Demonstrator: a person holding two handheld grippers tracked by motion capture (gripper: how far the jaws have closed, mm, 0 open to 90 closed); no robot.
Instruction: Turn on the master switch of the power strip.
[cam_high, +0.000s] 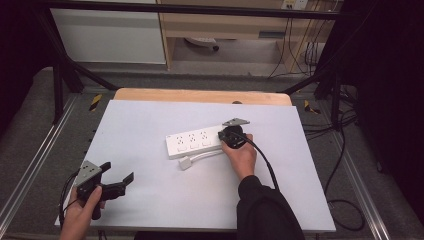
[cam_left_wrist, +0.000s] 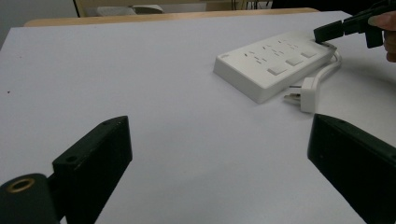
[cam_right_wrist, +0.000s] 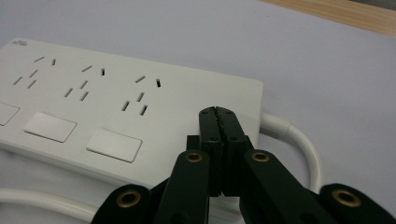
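Tongs on the right (cam_right_wrist: 218, 114) are pressed together with nothing between them, their tips over the cable end of the white power strip (cam_high: 195, 141), which lies mid-worktop (cam_high: 150, 200) with 3 outlet groups and 3 switches. Its plug (cam_high: 186, 163) rests just in front on a looped cord (cam_right_wrist: 299, 140). Left tongs (cam_left_wrist: 219, 154) hover spread wide and empty near the front-left corner, well apart from the strip. Pushing down at that end could likely skid or tip the light strip, since nothing steadies it.
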